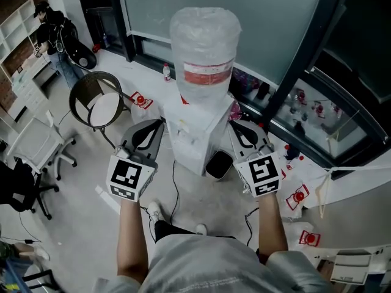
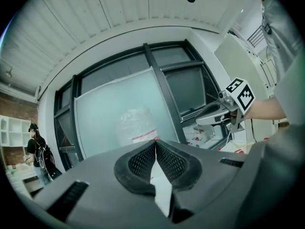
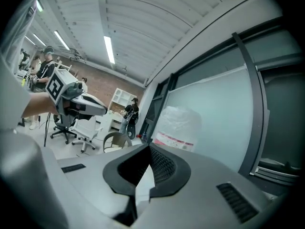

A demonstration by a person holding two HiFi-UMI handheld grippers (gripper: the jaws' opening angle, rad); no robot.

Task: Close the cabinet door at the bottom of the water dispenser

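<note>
- Left gripper (image 2: 155, 141): fingers (image 2: 142, 162) closed tip to tip, nothing between them. Right gripper (image 3: 149, 146): likewise closed on nothing.
- Both are held about level, and each gripper view shows the bottle (image 3: 177, 125) straight ahead of the fingertips.
- In the head view the water dispenser (image 1: 194, 136) is flanked by the left gripper (image 1: 159, 126) and the right gripper (image 1: 236, 127), neither one clearly nearer.
- The dispenser's long axis is upright. The cabinet door is judged to lie well below the fingers, at the dispenser's foot near the floor (image 1: 201, 200).
- The door is foreshortened from above, so open or shut cannot be told.
- A black waste bin (image 1: 219, 163) is noted just beside the right side of the base.
</note>
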